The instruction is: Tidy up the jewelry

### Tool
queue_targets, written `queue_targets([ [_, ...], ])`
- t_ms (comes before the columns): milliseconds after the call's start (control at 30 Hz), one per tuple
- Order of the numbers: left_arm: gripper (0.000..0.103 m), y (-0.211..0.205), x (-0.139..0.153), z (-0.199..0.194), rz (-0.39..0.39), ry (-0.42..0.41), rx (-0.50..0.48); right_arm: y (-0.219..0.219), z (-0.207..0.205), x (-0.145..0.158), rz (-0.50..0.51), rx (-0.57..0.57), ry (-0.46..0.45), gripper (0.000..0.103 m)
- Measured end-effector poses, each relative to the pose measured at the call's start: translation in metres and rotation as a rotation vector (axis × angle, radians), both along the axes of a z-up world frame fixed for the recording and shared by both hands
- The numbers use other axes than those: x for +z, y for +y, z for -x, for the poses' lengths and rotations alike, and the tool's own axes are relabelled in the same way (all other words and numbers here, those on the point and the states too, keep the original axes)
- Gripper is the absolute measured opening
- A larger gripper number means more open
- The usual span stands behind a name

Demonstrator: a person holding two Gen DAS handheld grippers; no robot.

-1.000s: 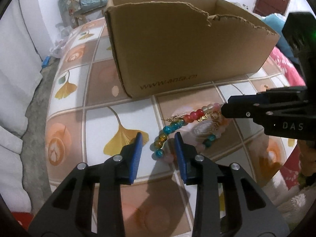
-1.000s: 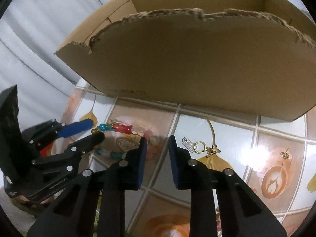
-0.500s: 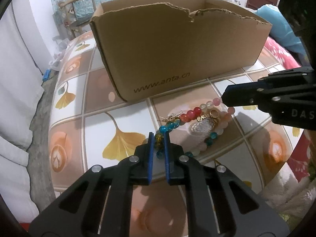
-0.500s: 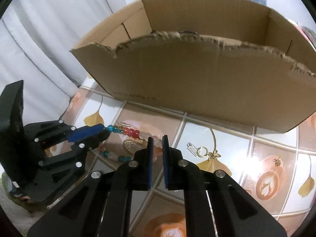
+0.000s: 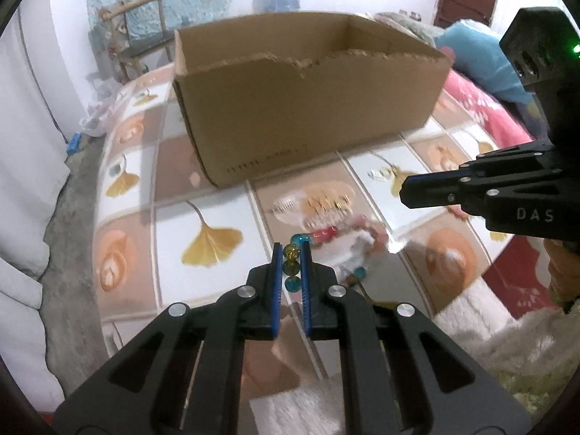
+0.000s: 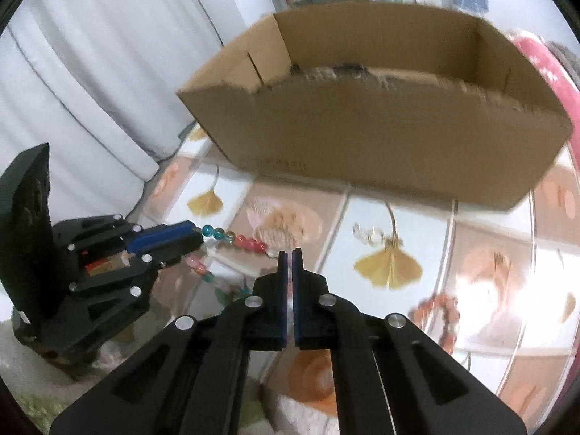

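A bracelet (image 5: 326, 233) of blue, amber, red and pink beads is partly lifted off the patterned table. My left gripper (image 5: 291, 264) is shut on its amber and blue beads; in the right wrist view the left gripper (image 6: 195, 233) holds the strand's blue end. The bracelet (image 6: 246, 243) runs from there to just left of my right gripper (image 6: 290, 253). That gripper's jaws are closing to a thin slit with no bead visible between them. In the left wrist view the right gripper (image 5: 404, 190) hovers above the pink beads.
An open-topped cardboard box (image 5: 308, 116) (image 6: 380, 137) stands just behind the bracelet. A gold hoop with a charm (image 6: 377, 235) lies on a white tile, and a red-orange bead bracelet (image 6: 438, 308) lies nearer the right table edge. A pink blanket (image 5: 482, 108) lies on the right.
Both grippers closed. The left one shut on the bracelet's beads and lifted them off the table. Both hands rose, so the box's inside now shows.
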State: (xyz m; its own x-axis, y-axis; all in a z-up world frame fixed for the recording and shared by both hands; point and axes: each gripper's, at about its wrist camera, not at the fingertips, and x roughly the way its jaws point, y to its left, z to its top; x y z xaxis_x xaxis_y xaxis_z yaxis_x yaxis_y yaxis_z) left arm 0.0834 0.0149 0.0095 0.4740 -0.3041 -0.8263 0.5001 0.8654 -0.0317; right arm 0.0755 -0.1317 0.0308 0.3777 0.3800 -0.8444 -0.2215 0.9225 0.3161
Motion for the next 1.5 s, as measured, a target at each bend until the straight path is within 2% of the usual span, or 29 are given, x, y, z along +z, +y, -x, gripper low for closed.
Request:
queue_targets([
  [67,0.009,-0.003,-0.005,0.001,-0.006,0.013,-0.003,-0.006,0.003,-0.013,-0.022,-0.016,0.052,0.003],
  [167,0.009,0.0,-0.009,0.002,0.005,0.028,0.01,-0.009,0.006,-0.02,-0.032,-0.025,0.082,0.003],
  [367,0.009,0.011,-0.007,-0.004,-0.022,-0.002,0.055,-0.019,0.005,-0.017,-0.072,-0.04,0.074,0.003],
  [633,0.009,0.037,-0.015,-0.022,-0.095,0.015,0.14,-0.027,0.002,-0.021,-0.098,-0.062,0.104,0.005],
  [700,0.01,0.042,-0.017,-0.026,-0.117,0.02,0.166,-0.027,0.001,-0.02,-0.1,-0.061,0.1,0.008],
  [767,0.01,0.047,-0.018,-0.028,-0.135,0.024,0.183,-0.024,-0.002,-0.02,-0.099,-0.062,0.09,0.021],
  [800,0.011,0.049,-0.017,-0.028,-0.133,0.019,0.19,-0.023,-0.004,-0.018,-0.094,-0.061,0.079,0.03],
  [833,0.017,0.05,-0.015,-0.028,-0.125,0.014,0.193,-0.022,-0.005,-0.017,-0.087,-0.06,0.069,0.034],
  [867,0.021,0.052,-0.012,-0.027,-0.11,0.003,0.197,-0.019,-0.008,-0.016,-0.079,-0.054,0.058,0.034],
  [1133,0.023,0.044,0.001,-0.022,-0.043,-0.046,0.169,0.009,-0.027,-0.017,-0.026,0.023,-0.012,0.034],
  [1500,0.023,0.034,-0.011,-0.021,0.005,0.002,0.144,0.034,-0.033,-0.027,0.105,0.106,-0.081,0.034],
])
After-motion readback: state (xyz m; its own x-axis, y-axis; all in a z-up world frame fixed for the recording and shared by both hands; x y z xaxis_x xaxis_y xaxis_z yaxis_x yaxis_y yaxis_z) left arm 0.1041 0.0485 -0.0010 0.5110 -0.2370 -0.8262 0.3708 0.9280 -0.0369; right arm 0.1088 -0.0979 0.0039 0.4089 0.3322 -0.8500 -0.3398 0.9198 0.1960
